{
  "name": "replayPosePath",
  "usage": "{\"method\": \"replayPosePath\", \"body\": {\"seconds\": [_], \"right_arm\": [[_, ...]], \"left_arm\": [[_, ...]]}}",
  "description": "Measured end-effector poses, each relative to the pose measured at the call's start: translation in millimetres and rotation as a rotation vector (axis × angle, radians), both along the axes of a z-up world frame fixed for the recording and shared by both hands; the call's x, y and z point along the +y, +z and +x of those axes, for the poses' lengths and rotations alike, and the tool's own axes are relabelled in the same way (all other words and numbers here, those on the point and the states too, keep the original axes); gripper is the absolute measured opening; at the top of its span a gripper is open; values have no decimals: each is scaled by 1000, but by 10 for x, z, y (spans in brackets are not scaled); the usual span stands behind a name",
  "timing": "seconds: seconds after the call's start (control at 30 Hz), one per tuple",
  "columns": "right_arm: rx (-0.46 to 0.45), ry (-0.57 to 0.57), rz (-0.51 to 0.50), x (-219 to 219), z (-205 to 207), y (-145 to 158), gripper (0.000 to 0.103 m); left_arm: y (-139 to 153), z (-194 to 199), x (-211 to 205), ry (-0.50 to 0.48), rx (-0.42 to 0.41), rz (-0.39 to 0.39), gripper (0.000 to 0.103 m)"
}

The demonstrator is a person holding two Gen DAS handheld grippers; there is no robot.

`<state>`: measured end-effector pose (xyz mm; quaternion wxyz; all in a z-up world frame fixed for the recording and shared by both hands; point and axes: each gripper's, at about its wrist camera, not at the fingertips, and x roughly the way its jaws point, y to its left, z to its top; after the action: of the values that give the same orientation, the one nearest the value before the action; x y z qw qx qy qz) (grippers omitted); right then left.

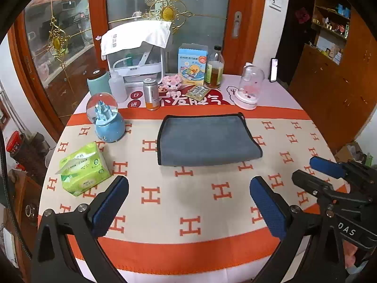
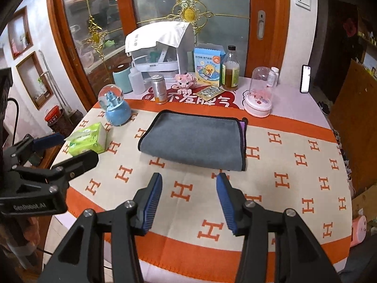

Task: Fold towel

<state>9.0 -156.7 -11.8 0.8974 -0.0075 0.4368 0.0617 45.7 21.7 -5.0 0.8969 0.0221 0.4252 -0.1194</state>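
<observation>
Flat, towel point(image 1: 208, 140) lengthwise left-right

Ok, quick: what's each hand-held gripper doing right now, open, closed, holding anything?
Left hand-held gripper: open, holding nothing, short of the grey towel.
Right hand-held gripper: open, holding nothing, also short of the towel.

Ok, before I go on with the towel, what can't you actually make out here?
- How many layers the towel has: both views show only its top face and edges.
- The purple strip at its right edge: right wrist view only, too little showing to tell what it is.
- Small print on the tissue pack: too small in both views.
- Table's near edge: cut off by the grippers.
</observation>
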Motion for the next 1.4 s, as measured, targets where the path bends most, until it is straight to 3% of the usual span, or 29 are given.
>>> {"method": "replayPosePath", "body": {"seconds": [0.37, 1.4], "right_arm": [[-8, 9, 53, 14, -274, 107, 48], [-55, -26, 57, 9, -649, 200, 48]], "left_arm": [[135, -355, -121, -53, -58, 24, 102], [123, -611, -183, -34, -32, -26, 102]]}}
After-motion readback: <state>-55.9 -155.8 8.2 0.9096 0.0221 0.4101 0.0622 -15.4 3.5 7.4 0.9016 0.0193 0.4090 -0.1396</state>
